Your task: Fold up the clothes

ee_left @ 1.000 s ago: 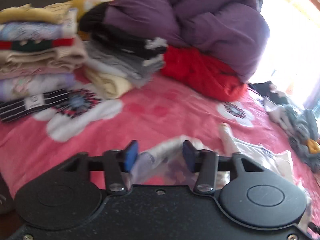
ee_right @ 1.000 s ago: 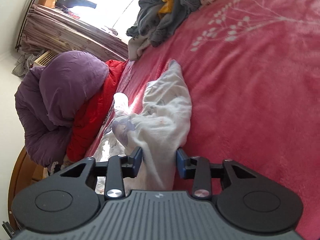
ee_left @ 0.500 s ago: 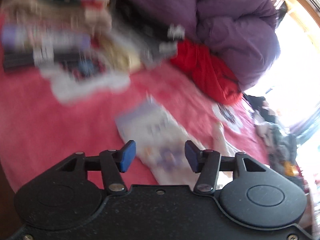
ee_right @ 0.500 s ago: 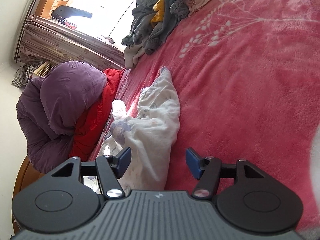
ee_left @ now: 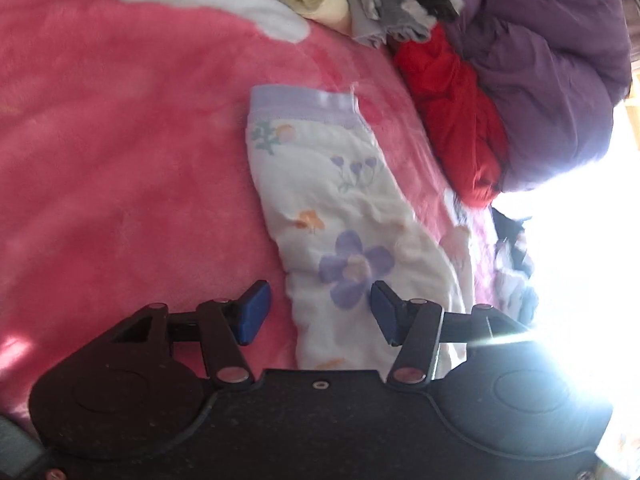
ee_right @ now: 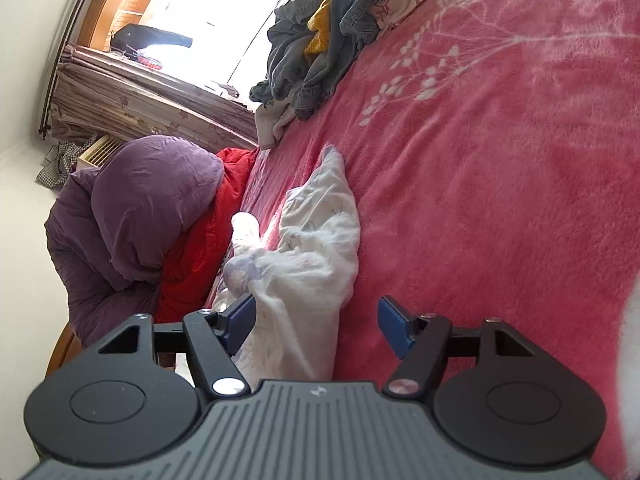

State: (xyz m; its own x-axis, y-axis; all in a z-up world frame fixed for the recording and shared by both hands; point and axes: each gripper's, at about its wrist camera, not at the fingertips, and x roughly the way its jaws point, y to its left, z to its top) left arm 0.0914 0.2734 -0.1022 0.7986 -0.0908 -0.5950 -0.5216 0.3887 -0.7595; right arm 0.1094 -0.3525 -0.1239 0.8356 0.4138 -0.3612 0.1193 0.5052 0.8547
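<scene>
floral pants [ee_left: 336, 208] lay flat on pink blanket [ee_left: 120, 160] | left gripper [ee_left: 316, 312] released above them | right gripper [ee_right: 316, 324] jaws opening, cloth loose between

Your left claw [ee_left: 318, 310] tilts downward with its jaws apart, gripping nothing. Your right claw [ee_right: 316, 326] points slightly downward, jaws opening, pads clear.
</scene>
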